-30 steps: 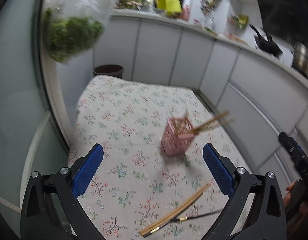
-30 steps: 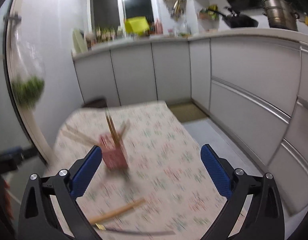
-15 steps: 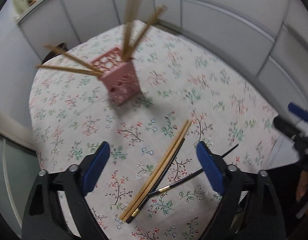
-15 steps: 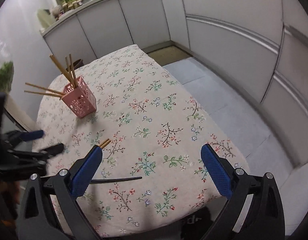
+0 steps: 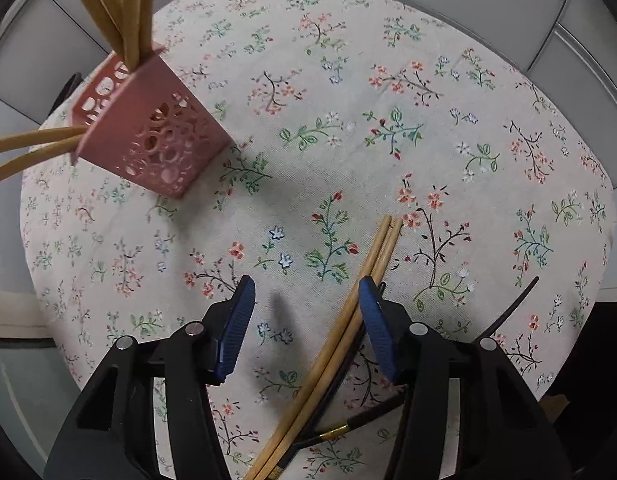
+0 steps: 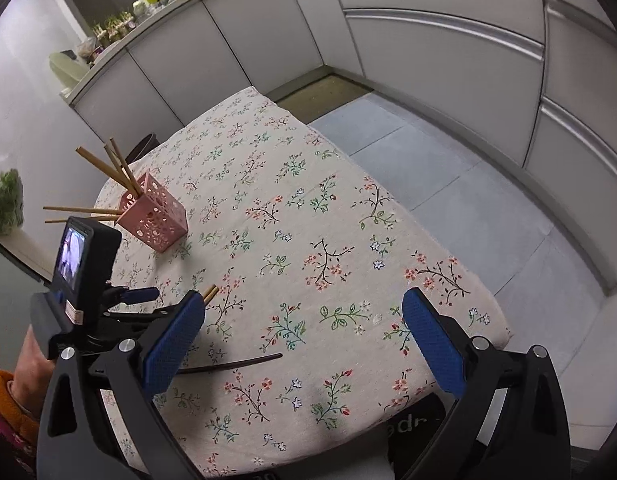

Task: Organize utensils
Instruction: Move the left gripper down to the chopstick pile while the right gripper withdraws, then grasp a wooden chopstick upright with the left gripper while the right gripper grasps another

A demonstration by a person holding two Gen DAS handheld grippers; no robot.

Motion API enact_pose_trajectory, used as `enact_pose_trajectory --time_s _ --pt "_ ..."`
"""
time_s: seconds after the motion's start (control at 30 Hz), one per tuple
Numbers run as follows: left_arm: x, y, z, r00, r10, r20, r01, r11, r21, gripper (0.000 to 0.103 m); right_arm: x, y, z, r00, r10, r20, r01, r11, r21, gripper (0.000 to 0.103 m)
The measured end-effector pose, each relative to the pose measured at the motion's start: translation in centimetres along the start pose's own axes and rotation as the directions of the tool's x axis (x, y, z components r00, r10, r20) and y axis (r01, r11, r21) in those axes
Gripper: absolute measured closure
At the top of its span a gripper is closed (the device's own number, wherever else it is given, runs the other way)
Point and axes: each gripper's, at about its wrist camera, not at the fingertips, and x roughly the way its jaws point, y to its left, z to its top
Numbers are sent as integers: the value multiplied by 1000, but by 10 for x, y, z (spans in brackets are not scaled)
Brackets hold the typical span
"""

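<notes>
A pink perforated holder stands on the floral tablecloth with several wooden chopsticks sticking out. A pair of wooden chopsticks lies on the cloth, with black chopsticks beside and under it. My left gripper is open low over the cloth; the wooden pair passes just inside its right finger. My right gripper is open and empty above the table's near edge. The left gripper shows in the right wrist view.
The table has its right edge next to a grey tiled floor. White cabinets run along the back and right. A small camera sits on the left gripper. Greens in a bag hang at far left.
My left gripper has dropped down and forward over the wooden chopstick pair, with narrower jaws. My right gripper has shifted slightly closer to the table.
</notes>
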Motion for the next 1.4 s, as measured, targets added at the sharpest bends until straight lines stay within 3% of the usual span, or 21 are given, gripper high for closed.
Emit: enact_pose_trajectory --time_s 0.07,0.13,0.37,0.47,0.57,0.6,0.63,0.67,0.7,0.73,0.83,0.87,1.07,1.13,1.27,1.4 --pt "5 0 0 1000 20 -4 -20 1000 14 52 1 -2 0 1000 5 -8 -5 1000 16 7" --pt "8 0 -1 1000 -4 4 4 1000 26 52 3 -3 0 1000 11 -17 -10 999 31 7" --pt "15 -6 -5 999 48 8 -48 993 105 52 5 -3 0 1000 10 -29 -9 999 35 7" --pt "17 -2 -3 999 31 -9 -30 994 102 52 8 -2 0 999 11 -41 -10 999 37 7" --pt "21 11 7 997 -41 -63 46 997 69 54 10 -2 0 999 0 -46 2 999 38 7" --pt "27 21 15 995 -72 -75 76 995 57 60 11 -1 0 999 -5 -49 7 999 35 7" --pt "28 26 17 990 -114 -84 118 992 43 72 12 -1 0 999 -11 -51 12 999 32 7" --pt "29 30 17 982 -167 -87 170 985 27 78 13 0 0 999 -16 -52 17 999 29 7" --pt "28 30 16 982 -174 -73 177 984 30 83 14 1 0 998 -22 -54 23 999 24 7" --pt "27 30 15 984 -168 -57 170 985 37 95 17 4 -1 998 -33 -58 34 999 12 7" --pt "21 31 5 997 -52 56 50 998 27 95 29 17 -2 994 -42 -99 39 999 -36 7" --pt "17 34 1 994 -58 88 58 998 11 95 33 24 -2 993 -37 -114 31 998 -53 7" --pt "-42 77 -39 952 3 305 45 988 -149 96 82 76 -3 968 -55 -244 24 992 -126 8" --pt "-60 84 -54 933 57 354 16 980 -199 97 99 88 0 955 -68 -290 40 994 -100 14" --pt "-94 88 -86 892 140 431 -12 958 -287 98 137 116 3 906 -129 -404 110 992 -68 31" --pt "-118 94 -113 847 266 459 -106 932 -346 98 159 133 -3 880 -231 -416 222 972 -70 42"
